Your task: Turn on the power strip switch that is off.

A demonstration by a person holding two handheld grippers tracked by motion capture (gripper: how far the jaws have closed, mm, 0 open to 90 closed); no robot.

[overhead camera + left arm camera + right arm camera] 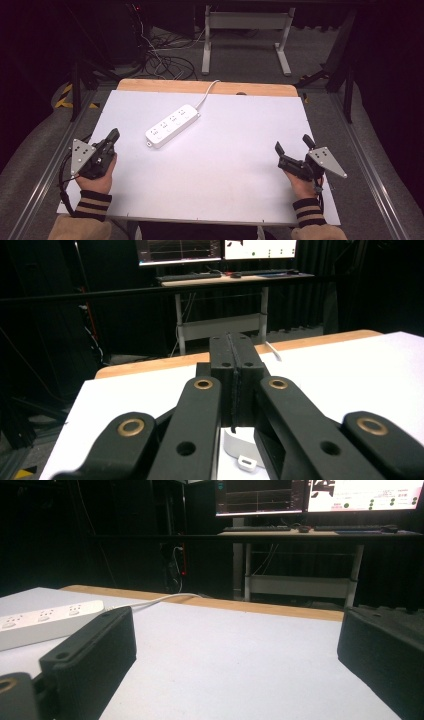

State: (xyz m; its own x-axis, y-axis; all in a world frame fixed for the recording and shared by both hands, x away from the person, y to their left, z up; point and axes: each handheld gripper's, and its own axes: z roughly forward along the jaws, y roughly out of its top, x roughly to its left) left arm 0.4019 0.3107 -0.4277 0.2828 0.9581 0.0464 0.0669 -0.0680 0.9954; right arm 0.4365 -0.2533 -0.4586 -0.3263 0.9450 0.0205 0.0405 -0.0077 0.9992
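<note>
A white power strip (172,125) lies slantwise on the white table (220,165), left of centre, its cable (207,94) running off the far edge. My left gripper (114,135) rests at the table's left side, jaws shut with nothing between them, pointing at the strip's near end (241,450). At the right side my right gripper (294,145) stands open and empty; between its wide-apart jaws I see bare table, with the strip (42,621) off to the left.
A wooden strip (205,87) edges the table's far side. Beyond it stand a white desk frame (245,35) and tangled floor cables (165,62). Monitors and a keyboard sit on a far desk (320,530). Metal rails flank the table.
</note>
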